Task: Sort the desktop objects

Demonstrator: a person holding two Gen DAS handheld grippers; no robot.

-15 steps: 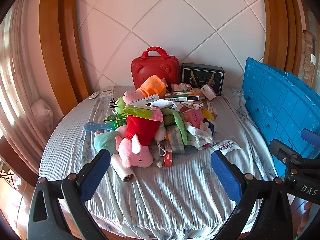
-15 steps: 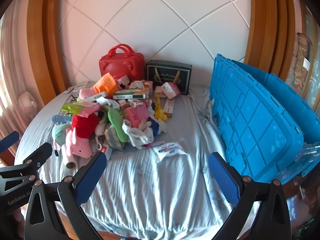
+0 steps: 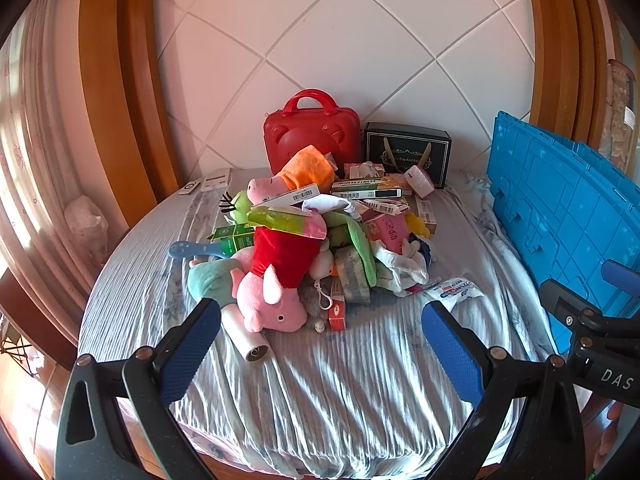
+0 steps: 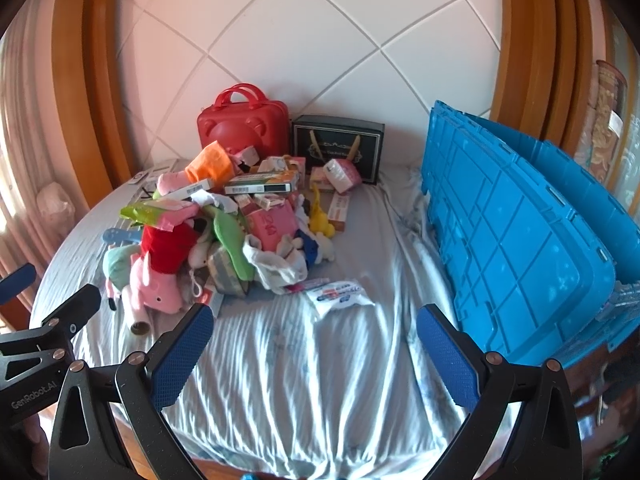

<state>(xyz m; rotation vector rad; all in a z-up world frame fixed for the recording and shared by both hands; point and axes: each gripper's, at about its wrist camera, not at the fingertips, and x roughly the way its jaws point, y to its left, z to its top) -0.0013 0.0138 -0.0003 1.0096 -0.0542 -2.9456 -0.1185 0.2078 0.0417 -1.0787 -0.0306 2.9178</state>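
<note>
Nothing has moved since a moment ago: my left hand-held gripper [image 3: 320, 344] and right hand-held gripper [image 4: 314, 346] both hang spread apart, empty, short of the heap of toys and boxes [image 3: 320, 240] mid-desk. Pulling one toy could topple the stacked boxes.

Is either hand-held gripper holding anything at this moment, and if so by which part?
Nothing is held. The left hand-held gripper and the right hand-held gripper both stand wide open over bare cloth, short of the pile of toys.
</note>
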